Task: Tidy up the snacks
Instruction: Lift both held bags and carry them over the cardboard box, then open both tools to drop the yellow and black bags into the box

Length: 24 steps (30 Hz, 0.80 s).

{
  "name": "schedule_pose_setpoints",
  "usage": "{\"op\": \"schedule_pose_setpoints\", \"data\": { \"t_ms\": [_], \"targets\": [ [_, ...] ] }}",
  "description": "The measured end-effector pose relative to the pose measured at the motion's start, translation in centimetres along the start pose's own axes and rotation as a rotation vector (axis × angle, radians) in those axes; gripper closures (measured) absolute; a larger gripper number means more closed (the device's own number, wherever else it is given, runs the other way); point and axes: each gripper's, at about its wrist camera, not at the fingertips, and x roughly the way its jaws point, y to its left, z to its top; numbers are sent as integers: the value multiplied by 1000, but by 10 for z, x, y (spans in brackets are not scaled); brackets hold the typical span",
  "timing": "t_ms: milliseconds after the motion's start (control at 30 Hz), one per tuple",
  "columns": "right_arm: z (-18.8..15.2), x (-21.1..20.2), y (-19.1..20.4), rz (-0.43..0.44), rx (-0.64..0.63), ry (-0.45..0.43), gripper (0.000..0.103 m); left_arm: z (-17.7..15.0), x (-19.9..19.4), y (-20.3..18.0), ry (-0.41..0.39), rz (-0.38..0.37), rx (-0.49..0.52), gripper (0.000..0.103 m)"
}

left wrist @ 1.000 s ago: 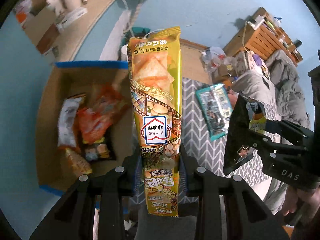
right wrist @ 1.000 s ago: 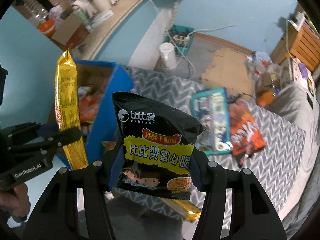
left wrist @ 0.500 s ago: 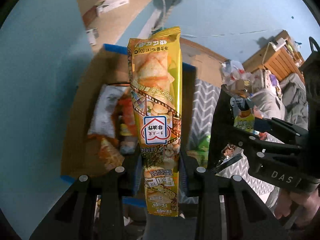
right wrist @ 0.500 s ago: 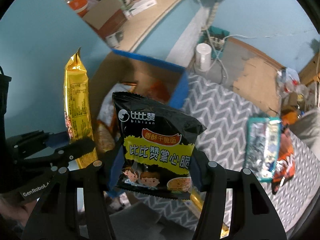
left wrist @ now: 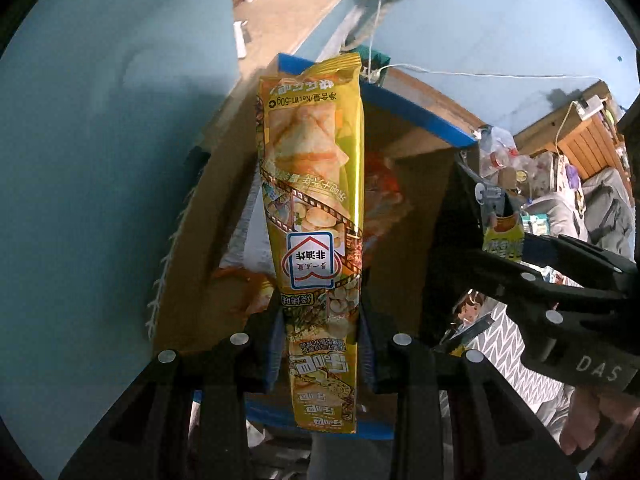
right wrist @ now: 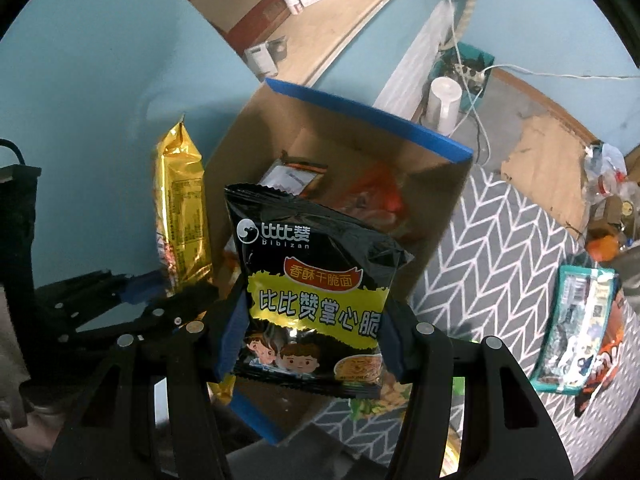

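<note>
My left gripper (left wrist: 320, 332) is shut on a long yellow snack packet (left wrist: 314, 184), which hangs over the open cardboard box (left wrist: 188, 240) with blue-taped edges. My right gripper (right wrist: 310, 338) is shut on a black noodle-snack bag (right wrist: 312, 280), held above the same box (right wrist: 440, 208). Several snack packets (right wrist: 372, 196) lie inside the box. In the right wrist view the yellow packet (right wrist: 182, 208) and the left gripper (right wrist: 168, 308) appear at the left. In the left wrist view the right gripper (left wrist: 560, 296) shows at the right with the black bag edge-on.
A teal packet (right wrist: 572, 328) and an orange one (right wrist: 604, 364) lie on the grey chevron mat (right wrist: 500, 248) to the right of the box. Blue wall at left, a wooden desk (right wrist: 320, 20) behind, a white cup and cables beside the box. A hand (left wrist: 592, 428) holds the right gripper.
Both grippers have carried their packets leftward and lower, from over the mat to above the box. The box now fills the view centre. Neither grip has changed.
</note>
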Motion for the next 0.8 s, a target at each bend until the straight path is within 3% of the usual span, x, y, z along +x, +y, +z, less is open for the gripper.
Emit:
{"op": "schedule_pose_setpoints", "data": {
  "t_ms": [267,333,467,800],
  "targets": [
    [7,19,4,-9,-3,30,45,5,13,8,28,-6,-15,69],
    [8,20,2,-1,8,33,44,7,12,9,21,0,-20,65],
    [9,16,-3,-1,27,22,33,7,8,11,11,10,-17,51],
    [7,-7,-19,-29,47,-5,32,6,-5,2,-7,11,0,39]
  ]
}}
